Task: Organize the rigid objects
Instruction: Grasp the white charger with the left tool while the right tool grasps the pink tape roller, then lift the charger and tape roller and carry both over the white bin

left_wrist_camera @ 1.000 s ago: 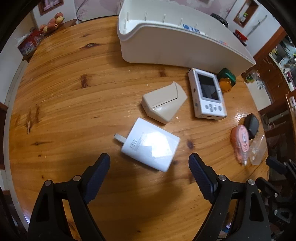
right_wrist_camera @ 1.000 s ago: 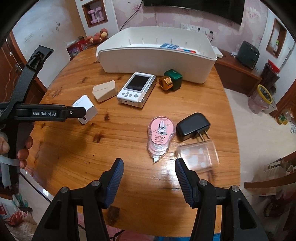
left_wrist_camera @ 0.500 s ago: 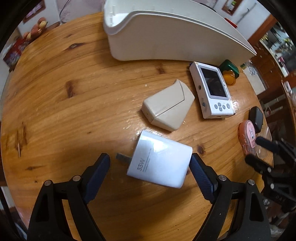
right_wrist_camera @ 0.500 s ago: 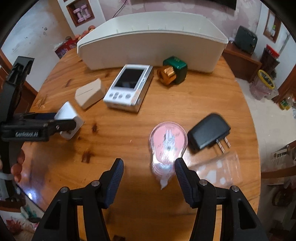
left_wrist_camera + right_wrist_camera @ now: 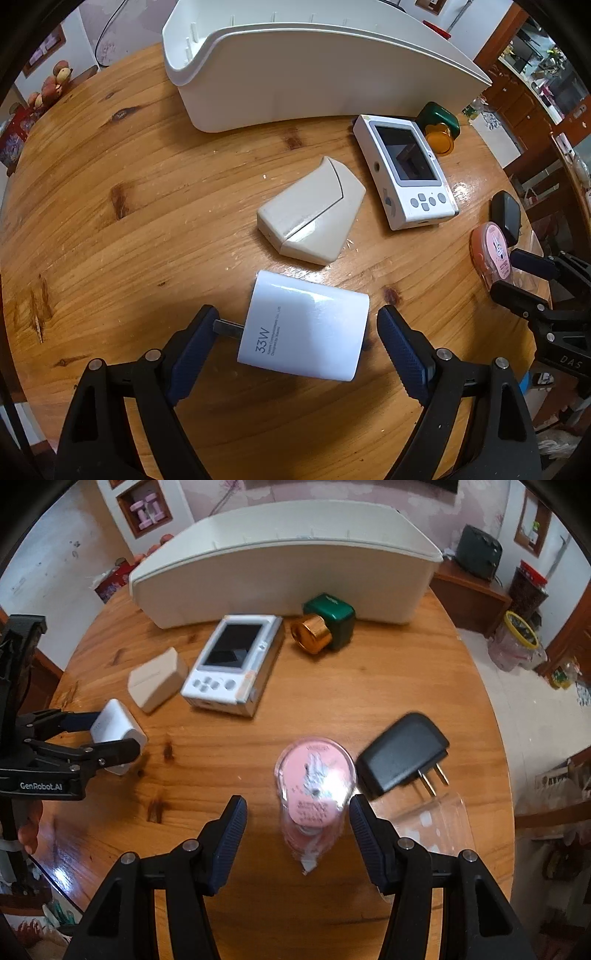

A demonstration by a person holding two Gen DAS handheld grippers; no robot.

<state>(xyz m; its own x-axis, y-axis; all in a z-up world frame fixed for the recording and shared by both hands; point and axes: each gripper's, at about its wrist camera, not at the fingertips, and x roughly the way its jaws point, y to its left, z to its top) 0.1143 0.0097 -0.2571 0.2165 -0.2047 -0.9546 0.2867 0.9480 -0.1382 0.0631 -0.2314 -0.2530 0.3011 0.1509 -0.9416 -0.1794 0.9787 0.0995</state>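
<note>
My left gripper (image 5: 297, 332) straddles the white charger (image 5: 304, 326), released; its 9 o'clock prong may catch. My right gripper (image 5: 297, 827), spread, brackets the pink tape dispenser (image 5: 314, 775).

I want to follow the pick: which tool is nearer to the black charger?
Right. The right tool straddles the pink tape dispenser beside the black charger; the left tool is far across the table.

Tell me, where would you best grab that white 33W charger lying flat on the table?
Across its smooth white body, from above. The white charger lies flat with its metal prongs pointing toward the left finger of the open left gripper. As it lies, that finger would likely meet the prongs first, so turning the gripper to pinch the two plain side faces looks steadier.
</note>
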